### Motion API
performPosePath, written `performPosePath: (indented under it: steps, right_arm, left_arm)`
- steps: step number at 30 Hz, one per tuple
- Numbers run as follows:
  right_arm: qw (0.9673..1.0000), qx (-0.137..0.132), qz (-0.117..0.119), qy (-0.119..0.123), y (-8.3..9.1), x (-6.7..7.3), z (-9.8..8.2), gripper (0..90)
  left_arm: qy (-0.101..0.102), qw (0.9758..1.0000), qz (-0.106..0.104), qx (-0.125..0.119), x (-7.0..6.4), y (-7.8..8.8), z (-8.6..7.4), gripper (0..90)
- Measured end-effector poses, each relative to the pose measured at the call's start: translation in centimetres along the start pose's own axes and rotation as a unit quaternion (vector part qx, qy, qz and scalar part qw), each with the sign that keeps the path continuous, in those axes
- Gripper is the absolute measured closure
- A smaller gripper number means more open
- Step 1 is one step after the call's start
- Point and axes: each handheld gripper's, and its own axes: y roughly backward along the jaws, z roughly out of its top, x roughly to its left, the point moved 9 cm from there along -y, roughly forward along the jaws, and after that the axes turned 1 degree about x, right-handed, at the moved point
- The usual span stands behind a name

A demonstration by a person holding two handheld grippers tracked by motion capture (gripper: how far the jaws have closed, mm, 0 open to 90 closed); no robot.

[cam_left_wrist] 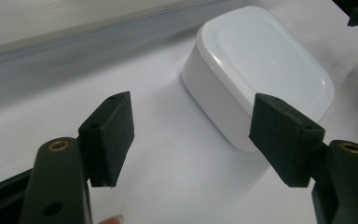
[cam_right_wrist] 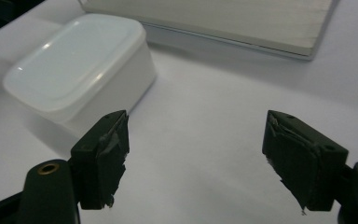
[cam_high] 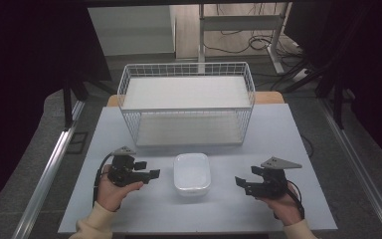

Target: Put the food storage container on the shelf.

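Sitting near the middle of the pale tabletop [cam_high: 278, 134], a white lidded plastic container [cam_high: 192, 173] lies between the two hands, with the left tongs [cam_high: 151, 175] at its nine o'clock and the right tongs [cam_high: 239, 184] at its three o'clock. Both tongs stand wide open and grip nothing; each points inward at the container from just beside it, not touching it. In the left gripper view the container [cam_left_wrist: 261, 70] lies beyond the spread jaws, toward one o'clock; in the right gripper view it [cam_right_wrist: 79, 70] lies toward eleven o'clock.

At twelve o'clock from the container, farther back on the tabletop, stands a white wire basket shelf [cam_high: 186, 102] with a pale board at its top and another at its base.

The container looks light, stiff and smooth, with rounded corners and a glossy lid, so it will probably be slippery under a pinch. A hold across the two long side walls, low under the lid's rim, seems safest. Whether it is full cannot be told.
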Motion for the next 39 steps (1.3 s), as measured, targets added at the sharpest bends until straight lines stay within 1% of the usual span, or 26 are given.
performPosePath:
  steps: [1,4,6,7,9,10,11,12,13,15,16,17,19,21,22,23,26,27,28,29,30,32,33,36,38,39]
  right_arm:
    - [1.0,-0.002,0.005,-0.002,0.0,0.3,0.2,23.7]
    - [0.9998,-0.006,0.018,-0.004,-0.3,1.1,1.0,24.4]
    - [0.9997,-0.007,0.024,-0.003,-0.5,1.6,1.5,25.2]
    - [0.9995,-0.007,0.03,-0.004,-0.8,1.9,1.9,25.5]
    - [0.9993,-0.009,0.036,-0.004,-1.2,2.3,2.6,25.8]
    - [0.9993,-0.009,0.036,-0.004,-1.2,2.3,2.6,25.8]
    - [0.9992,-0.008,0.038,-0.005,-1.7,2.6,3.3,26.3]
    - [0.9992,-0.009,0.039,-0.008,-1.9,2.7,3.5,26.4]
    - [0.9992,-0.009,0.039,-0.008,-1.9,2.7,3.5,26.4]
    - [0.9986,-0.006,0.048,-0.018,-2.7,3.1,4.2,27.0]
    - [0.9986,-0.006,0.048,-0.018,-2.7,3.1,4.2,27.0]
    - [0.9981,0.002,0.056,-0.025,-3.6,3.5,4.4,27.6]
    - [0.9978,0.012,0.059,-0.027,-4.3,3.8,4.5,27.8]
    - [0.9973,0.02,0.064,-0.031,-5.0,4.1,4.6,28.1]
    - [0.9973,0.02,0.064,-0.031,-5.0,4.1,4.6,28.1]
    - [0.9963,0.026,0.071,-0.041,-5.6,4.4,4.7,28.6]
    - [0.996,0.029,0.073,-0.043,-5.9,4.5,4.7,29.4]
    - [0.9947,0.034,0.082,-0.051,-6.4,4.6,4.6,30.1]
    - [0.9947,0.034,0.082,-0.051,-6.4,4.6,4.6,30.1]
    - [0.9935,0.04,0.087,-0.062,-6.8,4.7,4.4,30.7]
    - [0.9933,0.042,0.088,-0.061,-6.9,4.7,4.3,30.9]
    - [0.9928,0.045,0.091,-0.064,-7.1,4.8,4.2,31.2]
    - [0.992,0.05,0.095,-0.067,-7.4,5.0,3.9,31.5]
    - [0.991,0.059,0.098,-0.069,-7.9,5.3,3.4,31.8]
    - [0.9902,0.064,0.101,-0.073,-8.1,5.4,3.2,32.0]
    - [0.9901,0.065,0.101,-0.073,-8.2,5.4,3.1,32.1]
  left_arm:
    - [-0.001,1.0,-0.001,0.0,0.0,-0.1,0.1,30.1]
    - [0.01,0.9999,-0.008,-0.004,-0.5,-0.6,0.5,30.0]
    - [0.011,0.9999,-0.01,-0.007,-0.6,-0.6,0.7,30.0]
    - [0.009,0.9998,-0.014,-0.008,-0.9,-0.8,1.2,29.9]
    - [0.017,0.9996,-0.022,-0.008,-1.0,-1.0,1.6,29.5]
    - [0.017,0.9996,-0.022,-0.008,-1.0,-1.0,1.6,29.3]
    - [0.028,0.9992,-0.028,-0.006,-1.0,-1.2,1.9,28.8]
    - [0.033,0.999,-0.031,-0.006,-0.9,-1.3,2.0,28.8]
    - [0.033,0.999,-0.031,-0.006,-0.9,-1.3,2.0,28.9]
    - [0.046,0.9984,-0.034,-0.004,-0.9,-1.7,2.3,28.9]
    - [0.046,0.9984,-0.034,-0.004,-0.9,-1.7,2.3,28.9]
    - [0.049,0.9982,-0.036,-0.002,-1.0,-1.9,2.4,28.9]
    - [0.057,0.9973,-0.047,0.002,-1.2,-2.5,2.5,28.7]
    - [0.06,0.9967,-0.054,0.009,-1.4,-3.1,2.4,28.5]
    - [0.06,0.9967,-0.054,0.009,-1.4,-3.1,2.4,28.4]
    - [0.066,0.9956,-0.064,0.014,-1.6,-3.6,2.3,28.3]
    - [0.071,0.9951,-0.067,0.016,-1.6,-3.9,2.2,28.2]
    - [0.076,0.9945,-0.07,0.016,-1.6,-4.1,2.1,28.2]
    - [0.076,0.9945,-0.07,0.016,-1.6,-4.1,2.1,28.2]
    - [0.084,0.9932,-0.078,0.018,-1.7,-4.3,2.0,28.4]
    - [0.087,0.9925,-0.083,0.017,-1.7,-4.5,2.0,28.4]
    - [0.087,0.9925,-0.084,0.02,-1.7,-4.6,1.9,28.5]
    - [0.089,0.992,-0.087,0.018,-1.9,-4.7,1.9,28.9]
    - [0.088,0.9918,-0.09,0.02,-2.1,-4.8,1.9,29.6]
    - [0.087,0.9916,-0.091,0.03,-2.2,-5.2,1.5,30.1]
    - [0.09,0.9912,-0.092,0.031,-2.3,-5.4,1.5,30.4]
